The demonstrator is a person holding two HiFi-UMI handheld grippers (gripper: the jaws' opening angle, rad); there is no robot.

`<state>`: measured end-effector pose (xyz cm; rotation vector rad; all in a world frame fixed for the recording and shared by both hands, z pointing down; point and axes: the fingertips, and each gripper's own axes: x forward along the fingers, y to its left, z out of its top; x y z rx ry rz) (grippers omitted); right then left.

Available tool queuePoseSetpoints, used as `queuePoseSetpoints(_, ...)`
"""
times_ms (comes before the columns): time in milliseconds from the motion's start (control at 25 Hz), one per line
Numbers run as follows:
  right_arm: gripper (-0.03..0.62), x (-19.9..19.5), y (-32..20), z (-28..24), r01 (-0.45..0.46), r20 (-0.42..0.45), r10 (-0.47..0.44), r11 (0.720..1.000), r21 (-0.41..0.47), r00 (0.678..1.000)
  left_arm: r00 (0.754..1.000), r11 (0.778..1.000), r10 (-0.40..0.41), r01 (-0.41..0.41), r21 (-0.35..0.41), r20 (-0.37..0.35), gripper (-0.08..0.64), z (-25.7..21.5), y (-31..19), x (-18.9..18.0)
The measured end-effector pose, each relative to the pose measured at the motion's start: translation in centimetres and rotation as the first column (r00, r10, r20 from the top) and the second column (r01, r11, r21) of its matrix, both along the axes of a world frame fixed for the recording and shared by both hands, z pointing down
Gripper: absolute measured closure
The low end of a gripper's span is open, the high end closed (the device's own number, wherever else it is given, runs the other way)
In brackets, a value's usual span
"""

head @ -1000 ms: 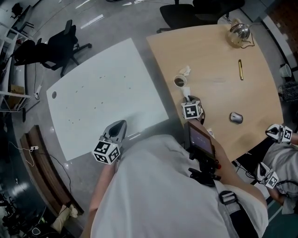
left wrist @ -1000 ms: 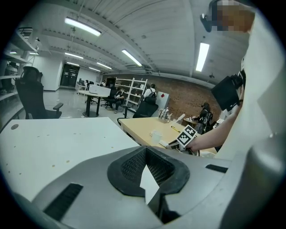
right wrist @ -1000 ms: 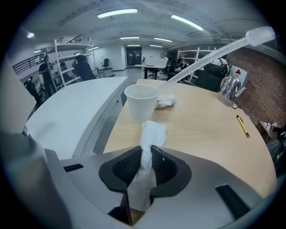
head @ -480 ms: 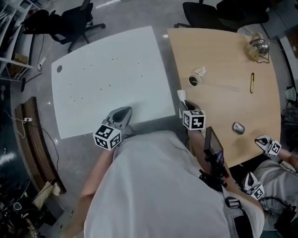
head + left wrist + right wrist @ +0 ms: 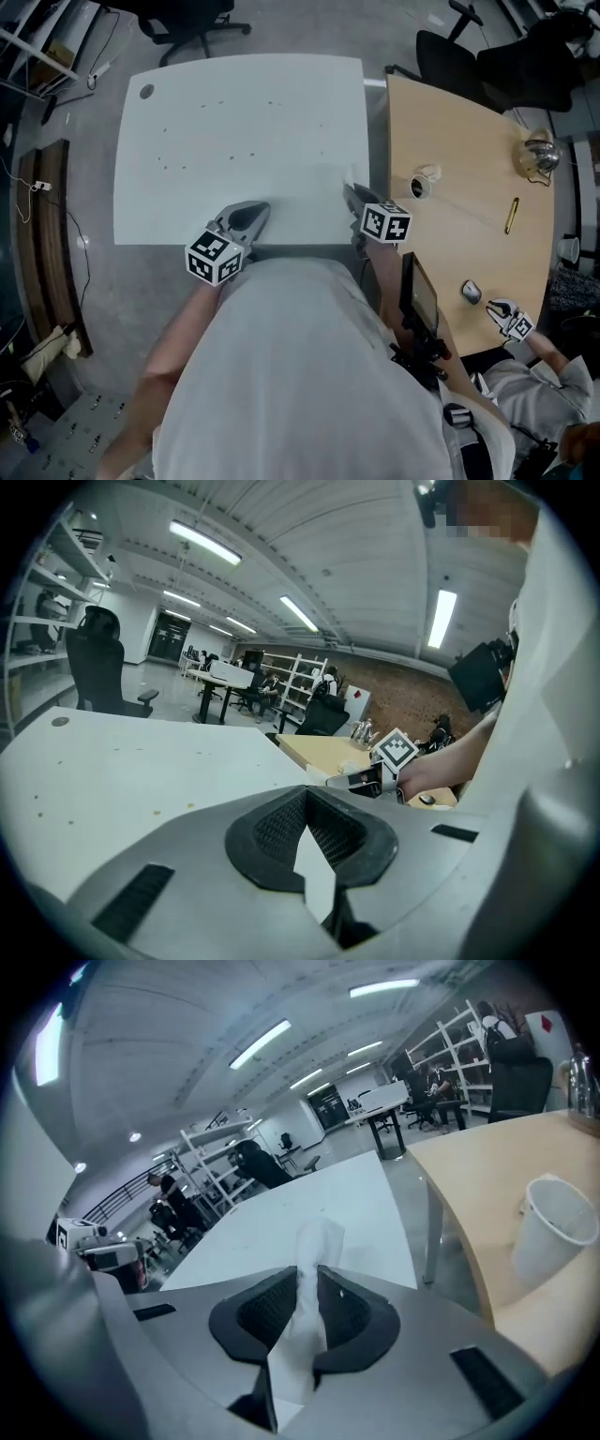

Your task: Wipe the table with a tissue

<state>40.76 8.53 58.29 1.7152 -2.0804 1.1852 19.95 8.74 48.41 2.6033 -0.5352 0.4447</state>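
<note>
A white tissue (image 5: pixel 317 1246) is pinched upright in my right gripper (image 5: pixel 305 1326), which is shut on it. In the head view that gripper (image 5: pixel 356 199) hangs over the near right corner of the white table (image 5: pixel 244 131), whose top carries several small dark specks (image 5: pixel 197 155). My left gripper (image 5: pixel 251 214) sits at the table's near edge, jaws together with nothing between them. The left gripper view looks over the shut jaws (image 5: pixel 317 850) across the white top, with my right gripper (image 5: pixel 361 780) to the right.
A wooden table (image 5: pixel 469 141) stands right of the white one, with a gap between them. It holds a paper cup (image 5: pixel 419 185), a glass teapot (image 5: pixel 534 155), a pen (image 5: pixel 512 214) and a mouse (image 5: pixel 471 292). Another person's grippers (image 5: pixel 507 320) are at its near edge. Office chairs (image 5: pixel 192 17) stand beyond.
I have turned from the wooden table toward the white one. My right gripper, with the tissue, has moved left from the wooden table's edge to the white table's near right corner.
</note>
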Motion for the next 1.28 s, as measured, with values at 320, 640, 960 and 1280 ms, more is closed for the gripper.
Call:
queuePoseSetpoints(320, 0.520, 2.0, -6.2, 2.3, -0.021, -0.193, 0.008, 0.998, -0.065, 0.981, 0.997, 0.997, -0.080, 0.079, -0.007, -0.012, 0.555, -0.1, -2.9, -6.0)
queuePoseSetpoints(640, 0.520, 1.6, -8.0, 4.6, 0.031, -0.418, -0.114, 0.979, -0.201, 0.901, 0.989, 0.989, -0.144, 0.143, -0.041, -0.016, 0.555, 0.7, -3.5, -9.8)
queuePoseSetpoints(960, 0.525, -1.1, -9.1, 4.9, 0.086, -0.499, -0.211, 0.961, -0.262, 0.840, 0.986, 0.984, -0.167, 0.165, -0.060, -0.027, 0.555, 1.4, -4.2, -11.3)
queuePoseSetpoints(1280, 0.525, -3.7, -9.6, 4.9, 0.099, -0.472, -0.221, 0.958, -0.270, 0.853, 0.984, 0.983, -0.173, 0.170, -0.067, -0.035, 0.555, 1.6, -5.1, -12.5)
